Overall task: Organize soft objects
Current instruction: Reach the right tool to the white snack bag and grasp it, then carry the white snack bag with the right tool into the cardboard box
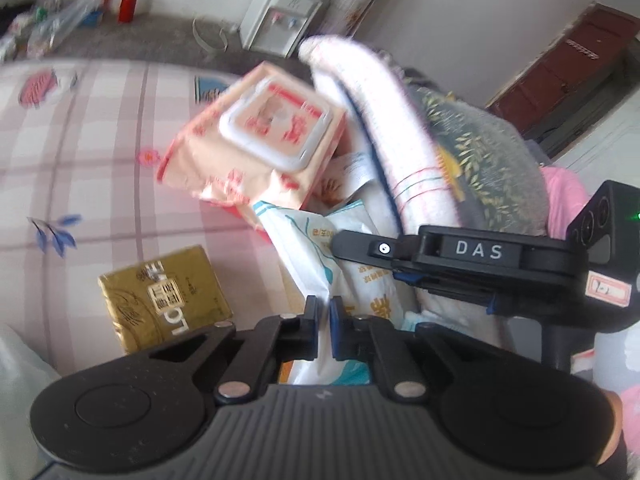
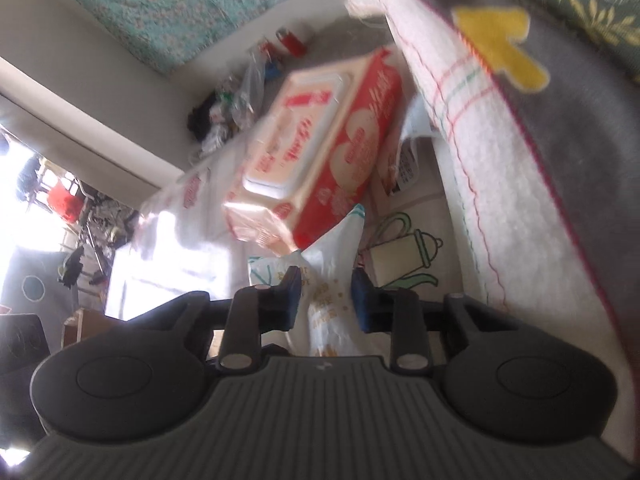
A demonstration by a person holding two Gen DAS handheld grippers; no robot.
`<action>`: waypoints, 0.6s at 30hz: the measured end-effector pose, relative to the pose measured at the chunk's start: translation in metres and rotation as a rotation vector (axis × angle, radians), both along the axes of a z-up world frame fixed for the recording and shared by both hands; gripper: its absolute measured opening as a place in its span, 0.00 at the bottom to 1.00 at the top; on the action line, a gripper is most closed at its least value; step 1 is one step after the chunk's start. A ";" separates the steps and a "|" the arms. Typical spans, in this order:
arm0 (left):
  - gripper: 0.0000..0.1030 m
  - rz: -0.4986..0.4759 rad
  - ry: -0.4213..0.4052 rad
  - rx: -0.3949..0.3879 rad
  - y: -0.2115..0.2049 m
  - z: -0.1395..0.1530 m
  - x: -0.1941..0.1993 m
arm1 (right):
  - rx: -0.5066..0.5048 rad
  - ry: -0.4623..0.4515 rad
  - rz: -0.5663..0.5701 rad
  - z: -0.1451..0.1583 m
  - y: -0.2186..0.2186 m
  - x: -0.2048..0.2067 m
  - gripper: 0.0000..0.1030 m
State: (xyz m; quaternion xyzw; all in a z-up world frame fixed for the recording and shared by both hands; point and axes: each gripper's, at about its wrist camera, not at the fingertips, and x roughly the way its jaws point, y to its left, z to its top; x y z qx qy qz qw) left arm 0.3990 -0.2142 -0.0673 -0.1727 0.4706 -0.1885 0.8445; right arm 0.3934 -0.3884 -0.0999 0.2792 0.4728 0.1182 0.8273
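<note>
A white soft pack point(image 1: 316, 248) with teal and orange print lies on the pink plaid bedsheet point(image 1: 80, 160). My left gripper point(image 1: 325, 314) is shut on its thin crimped edge. My right gripper point(image 1: 348, 242) comes in from the right and reaches onto the same pack. In the right wrist view the right gripper point(image 2: 326, 296) has the white pack point(image 2: 332, 280) between its pads and is shut on it. Just beyond lies a pink-and-red wet-wipe pack point(image 1: 256, 140) point(image 2: 320, 152) with a white lid, tilted against a folded white towel point(image 1: 384, 128) point(image 2: 480, 152).
A gold foil pack point(image 1: 164, 296) lies on the sheet at the left. A grey leaf-print pillow point(image 1: 480, 160) sits behind the towel. Beyond the bed stand a water dispenser point(image 1: 280, 16), a red bottle point(image 1: 128, 4) and a brown cabinet point(image 1: 568, 76).
</note>
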 end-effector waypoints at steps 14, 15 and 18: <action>0.06 0.014 -0.231 -0.013 0.062 0.102 -0.086 | 0.029 -0.219 0.035 0.123 0.045 -0.063 0.16; 0.06 0.018 -0.240 -0.012 0.071 0.108 -0.094 | 0.031 -0.232 0.046 0.132 0.052 -0.069 0.16; 0.06 0.034 -0.264 0.006 0.098 0.123 -0.120 | 0.046 -0.258 0.083 0.152 0.082 -0.084 0.16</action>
